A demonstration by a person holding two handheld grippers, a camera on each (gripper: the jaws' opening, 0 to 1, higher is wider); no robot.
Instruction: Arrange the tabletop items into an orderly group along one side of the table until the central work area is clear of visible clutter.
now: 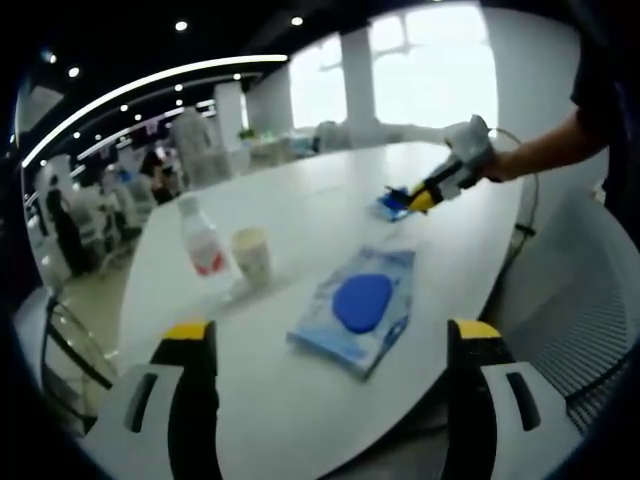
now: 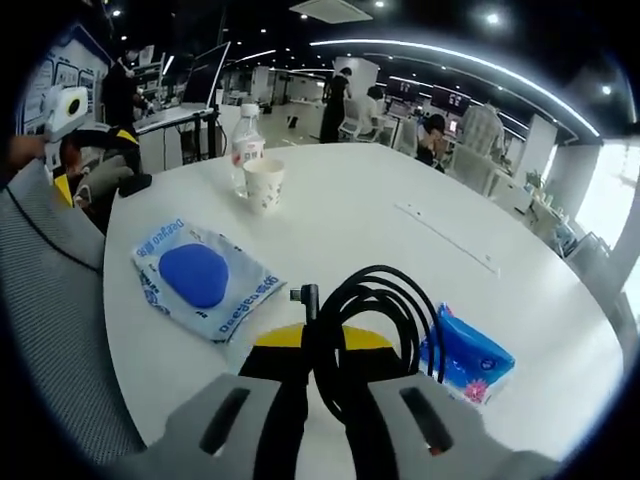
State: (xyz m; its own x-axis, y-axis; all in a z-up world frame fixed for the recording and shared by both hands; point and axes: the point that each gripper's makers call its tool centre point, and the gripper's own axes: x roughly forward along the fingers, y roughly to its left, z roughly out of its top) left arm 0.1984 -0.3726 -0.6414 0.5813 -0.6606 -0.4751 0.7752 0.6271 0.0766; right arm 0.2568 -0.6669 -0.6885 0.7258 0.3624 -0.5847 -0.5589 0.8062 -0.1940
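Gripping a springy black cable coil (image 2: 375,320) at lower centre, the right claw (image 2: 320,350) is clamped. Left claw (image 1: 330,350) apart; the soft blue packet (image 1: 355,308) wants an edge pinch

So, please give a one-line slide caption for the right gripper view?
Right gripper shut on coiled black cable above white table, between blue sponge packet and blue tissue pack.

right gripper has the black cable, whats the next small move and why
Probably carry the coiled black cable, clamped in the right gripper, toward the clear plastic bottle and white paper cup and set it beside them. Those two already stand together near the white table edge, a ready group.
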